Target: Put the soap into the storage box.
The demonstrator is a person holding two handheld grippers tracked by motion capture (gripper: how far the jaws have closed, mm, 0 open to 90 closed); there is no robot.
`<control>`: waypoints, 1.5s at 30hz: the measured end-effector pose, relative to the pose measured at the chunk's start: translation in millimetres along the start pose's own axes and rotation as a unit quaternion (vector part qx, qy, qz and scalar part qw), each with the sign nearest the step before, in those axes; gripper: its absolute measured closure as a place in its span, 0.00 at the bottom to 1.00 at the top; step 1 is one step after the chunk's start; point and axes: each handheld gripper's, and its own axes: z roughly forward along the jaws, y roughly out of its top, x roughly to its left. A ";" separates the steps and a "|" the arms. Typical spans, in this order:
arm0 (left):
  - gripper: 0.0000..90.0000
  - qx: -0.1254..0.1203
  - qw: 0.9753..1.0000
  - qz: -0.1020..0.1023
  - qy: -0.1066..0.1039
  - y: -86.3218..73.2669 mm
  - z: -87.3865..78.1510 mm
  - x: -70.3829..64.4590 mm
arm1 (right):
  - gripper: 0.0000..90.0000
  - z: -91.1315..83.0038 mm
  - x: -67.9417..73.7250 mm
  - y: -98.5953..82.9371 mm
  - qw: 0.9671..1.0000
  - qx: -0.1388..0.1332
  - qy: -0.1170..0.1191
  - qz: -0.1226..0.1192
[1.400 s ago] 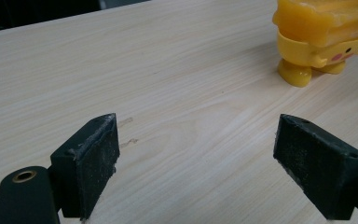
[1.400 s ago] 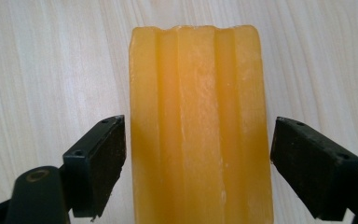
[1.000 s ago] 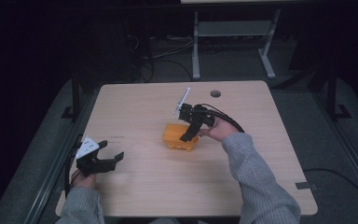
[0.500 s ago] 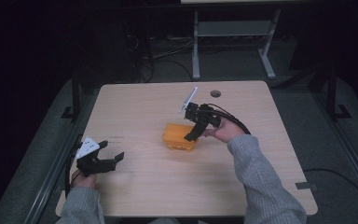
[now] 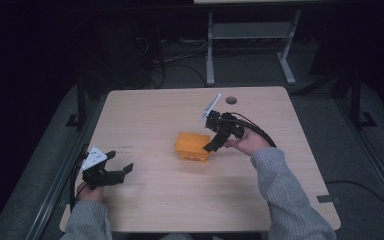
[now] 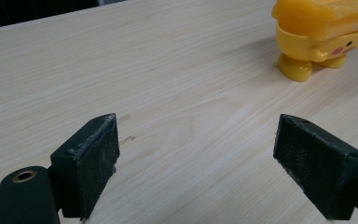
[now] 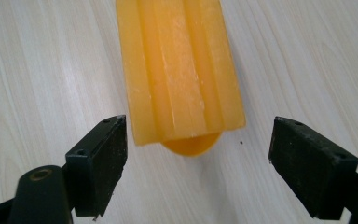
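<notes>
An orange-yellow plastic toy (image 5: pixel 192 146) stands near the middle of the wooden table (image 5: pixel 145 115). Its ridged top (image 7: pixel 179 70) fills the right gripper view. Its stubby feet and pink cheek show at the top right of the left gripper view, toy (image 6: pixel 324 35). My right gripper (image 5: pixel 214 144) hangs just right of the toy, tilted down at it, jaws open and apart from it. My left gripper (image 5: pixel 120 167) rests low near the table's front left, open and empty, pointing right toward the toy.
A round cable hole (image 5: pixel 231 100) sits near the table's far edge. Behind the table stand a white metal frame (image 5: pixel 250 35) and loose cables on the dark floor. Bare tabletop lies between my left gripper and the toy.
My right gripper has shifted slightly toward the toy's right side. The left gripper and the toy have stayed where they were.
</notes>
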 end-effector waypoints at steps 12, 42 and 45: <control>0.15 0.003 1.000 0.002 0.000 -0.3 1.2 -0.9 | 0.21 -5.3 -0.7 -23.8 1.000 -0.004 -0.006 0.020; 0.15 0.011 1.000 0.008 -0.001 -1.3 3.3 -2.3 | 0.21 -9.1 3.5 -81.2 0.997 -0.014 -0.005 0.071; 0.15 0.013 1.000 0.008 -0.002 -1.4 3.4 -2.8 | 0.21 -10.9 4.0 -85.6 0.997 -0.016 -0.009 0.076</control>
